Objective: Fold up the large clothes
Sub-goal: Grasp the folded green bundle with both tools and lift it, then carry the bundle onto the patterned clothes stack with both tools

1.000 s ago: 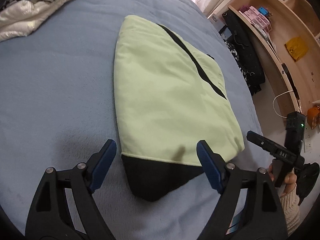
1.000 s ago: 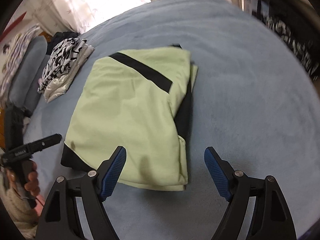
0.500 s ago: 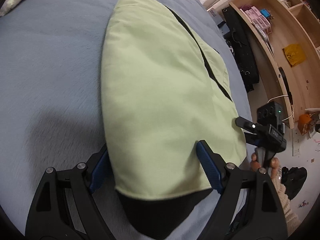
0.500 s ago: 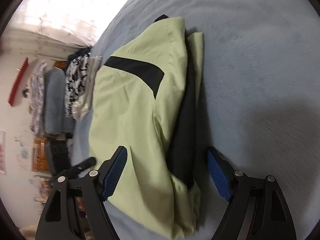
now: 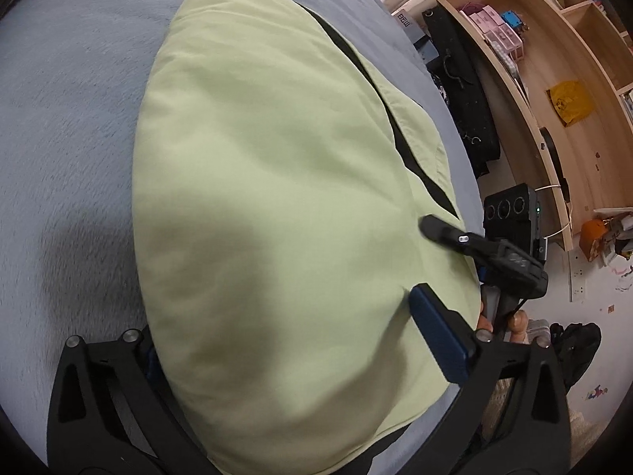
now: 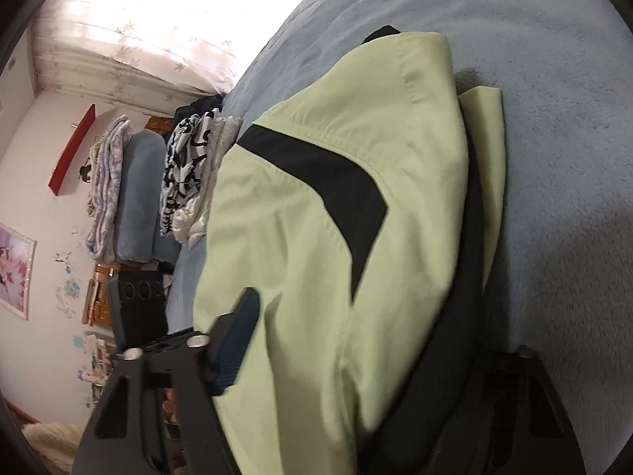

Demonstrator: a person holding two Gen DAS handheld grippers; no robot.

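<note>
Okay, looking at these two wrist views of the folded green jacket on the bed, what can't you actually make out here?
- Left tool: its left finger lies hidden under the folded light-green jacket with black panels in the left wrist view, so its grip is unclear.
- Right tool: its right finger is buried beneath the jacket's dark underside in the right wrist view; the blue left pad is motion-blurred.
- The jacket's near edge is cut off by both frames' bottoms.

light: bright window, blown out | shadows: soft on bedspread | edges: fisheye-bent, blurred
</note>
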